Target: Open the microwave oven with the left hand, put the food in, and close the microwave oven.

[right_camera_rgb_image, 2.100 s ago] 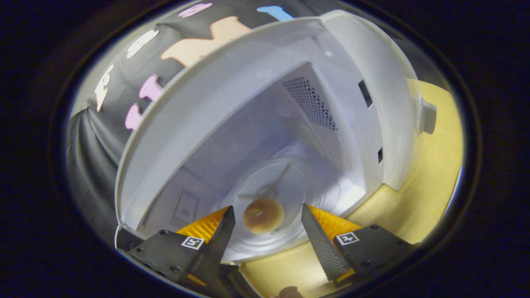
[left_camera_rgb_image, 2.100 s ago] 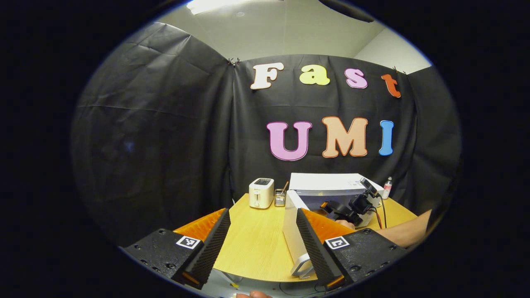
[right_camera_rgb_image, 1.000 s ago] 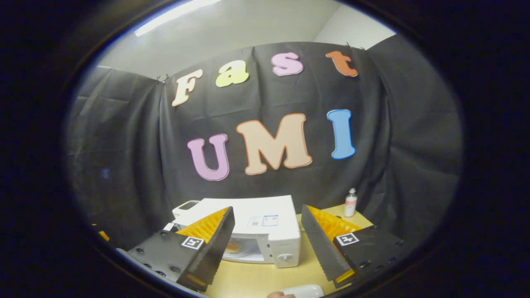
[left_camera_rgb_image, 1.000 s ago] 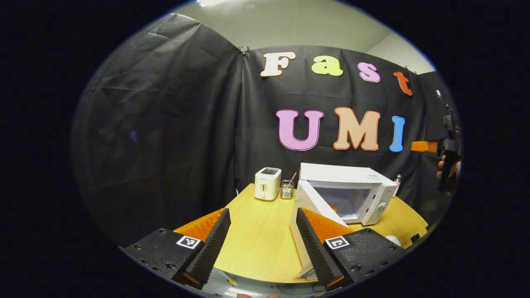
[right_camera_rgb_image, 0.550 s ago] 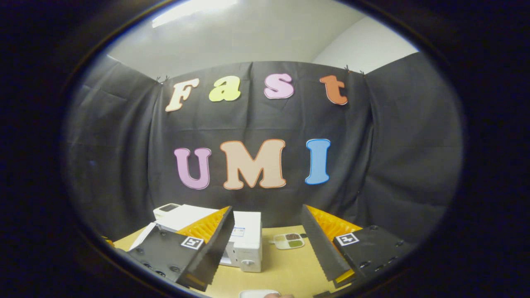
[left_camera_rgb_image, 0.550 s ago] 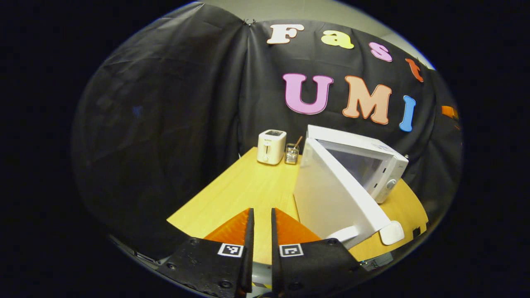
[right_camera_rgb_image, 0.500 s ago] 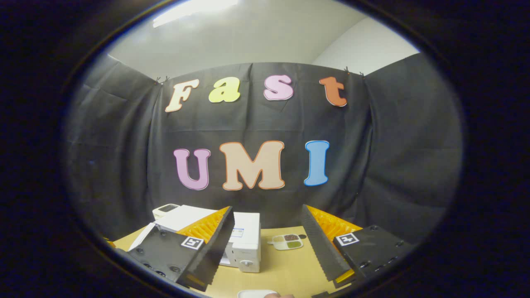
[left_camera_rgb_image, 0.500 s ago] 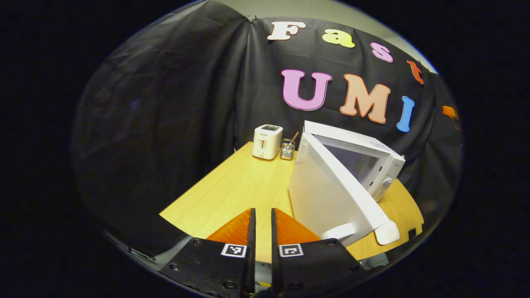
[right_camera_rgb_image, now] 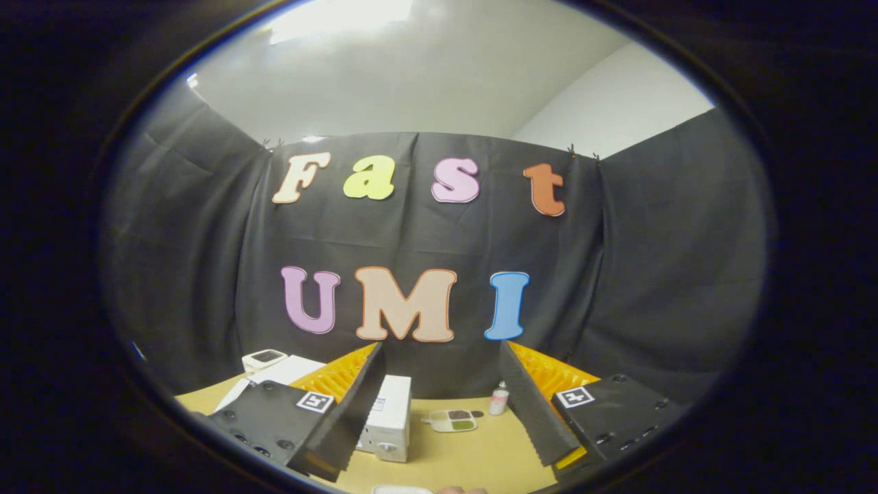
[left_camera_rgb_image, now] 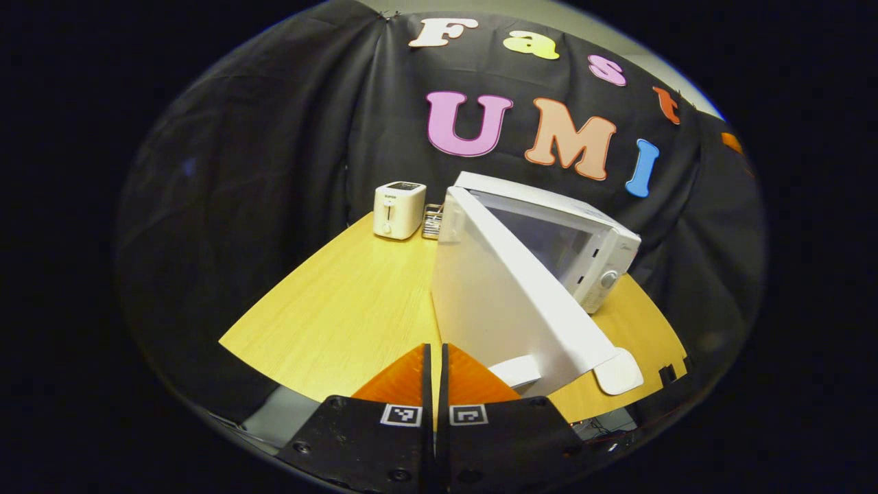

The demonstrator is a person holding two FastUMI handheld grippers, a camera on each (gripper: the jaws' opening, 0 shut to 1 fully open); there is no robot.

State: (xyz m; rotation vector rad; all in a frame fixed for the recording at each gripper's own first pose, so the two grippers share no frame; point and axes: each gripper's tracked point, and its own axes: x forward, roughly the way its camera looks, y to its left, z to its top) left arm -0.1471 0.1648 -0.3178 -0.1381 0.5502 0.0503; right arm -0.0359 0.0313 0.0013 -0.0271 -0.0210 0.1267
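Against the frame half a second back, the left gripper [left_camera_rgb_image: 435, 357] has its fingers pressed fully together on nothing, where a thin gap showed before, and the microwave [left_camera_rgb_image: 549, 237] now sits larger and more central in the left gripper view. Its white door [left_camera_rgb_image: 501, 302] stands swung wide, the handle end low at lower right, above the wooden table [left_camera_rgb_image: 343, 309]; the cavity looks pale and what lies inside cannot be told. A toaster [left_camera_rgb_image: 398, 209] stands at upper left of it. In the right gripper view the right gripper [right_camera_rgb_image: 442, 398] is spread wide and empty; the microwave [right_camera_rgb_image: 391, 418] has slid lower left, a bottle [right_camera_rgb_image: 499, 400] and small tray [right_camera_rgb_image: 451, 420] beside it.
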